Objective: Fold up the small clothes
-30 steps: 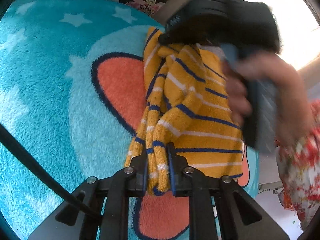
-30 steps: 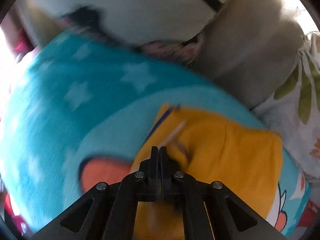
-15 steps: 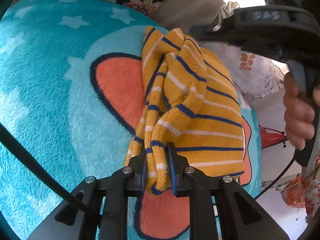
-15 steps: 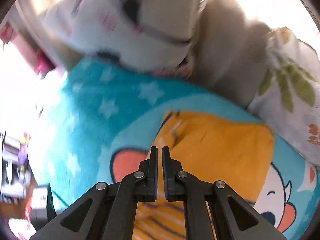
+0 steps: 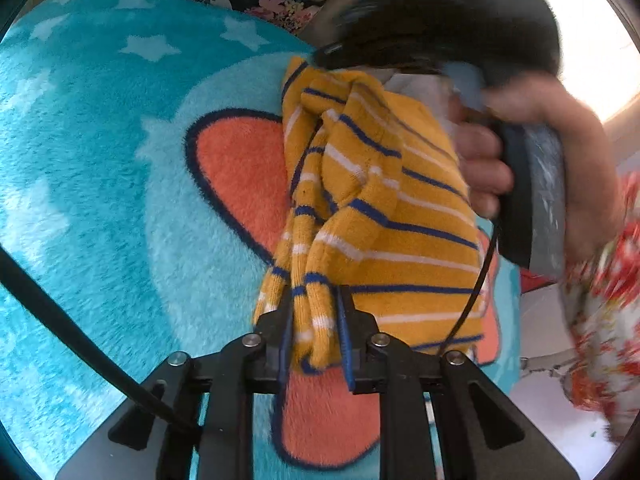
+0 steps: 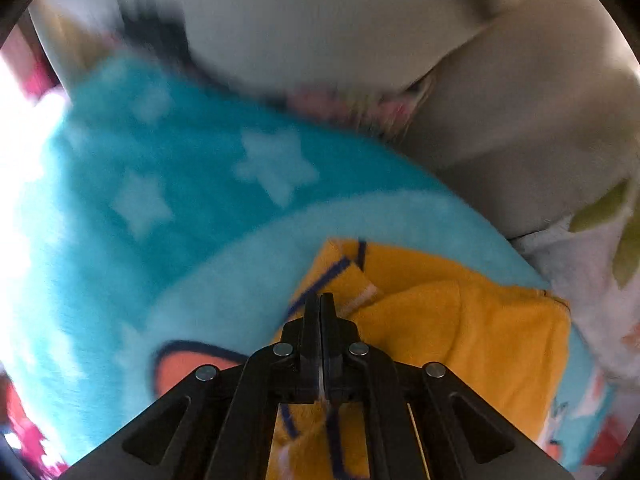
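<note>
A small yellow garment with blue and white stripes (image 5: 372,208) lies bunched on a turquoise fleece blanket (image 5: 100,184). My left gripper (image 5: 314,332) is shut on the garment's near folded edge. The right gripper's black body (image 5: 432,20) and the hand holding it hover over the garment's far end in the left wrist view. In the right wrist view my right gripper (image 6: 321,308) has its fingers pressed together over the yellow garment (image 6: 460,328), with a thin bit of fabric showing between them lower down.
The blanket has white stars and an orange, navy-outlined patch (image 5: 240,168). Pale cushions (image 6: 500,112) and a leaf-print pillow (image 6: 600,248) lie beyond the garment. Floral fabric (image 5: 600,320) hangs at the right edge.
My right gripper lifted away half a second ago with fingers slightly apart, and has come back down onto the garment's far end with fingers together. The left gripper kept its hold.
</note>
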### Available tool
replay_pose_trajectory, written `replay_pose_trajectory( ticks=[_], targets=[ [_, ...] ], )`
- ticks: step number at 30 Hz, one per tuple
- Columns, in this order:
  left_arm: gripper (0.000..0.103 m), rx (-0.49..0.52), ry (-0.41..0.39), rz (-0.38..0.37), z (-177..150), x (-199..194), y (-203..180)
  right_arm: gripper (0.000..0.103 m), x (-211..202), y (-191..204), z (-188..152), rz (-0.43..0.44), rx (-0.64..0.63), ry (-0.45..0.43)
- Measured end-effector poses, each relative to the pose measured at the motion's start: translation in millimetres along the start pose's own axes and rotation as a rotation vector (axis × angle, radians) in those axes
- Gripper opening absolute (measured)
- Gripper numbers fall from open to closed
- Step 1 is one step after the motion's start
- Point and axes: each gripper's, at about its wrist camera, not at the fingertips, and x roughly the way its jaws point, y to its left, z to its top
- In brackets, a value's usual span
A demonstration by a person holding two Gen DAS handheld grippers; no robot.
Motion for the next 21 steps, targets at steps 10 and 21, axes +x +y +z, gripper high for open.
replay_pose_trajectory(
  ticks=[10,21],
  targets=[
    [0.046,-0.015,-0.115,0.027,60,-36,10,0.055,-95,-117,-107,-0.021,0.37,-0.156],
    [0.014,0.248,0.047,0.004,112,31,-49,0.055,-105,-147,-210,-0.069,0.54,-0.11]
  ],
)
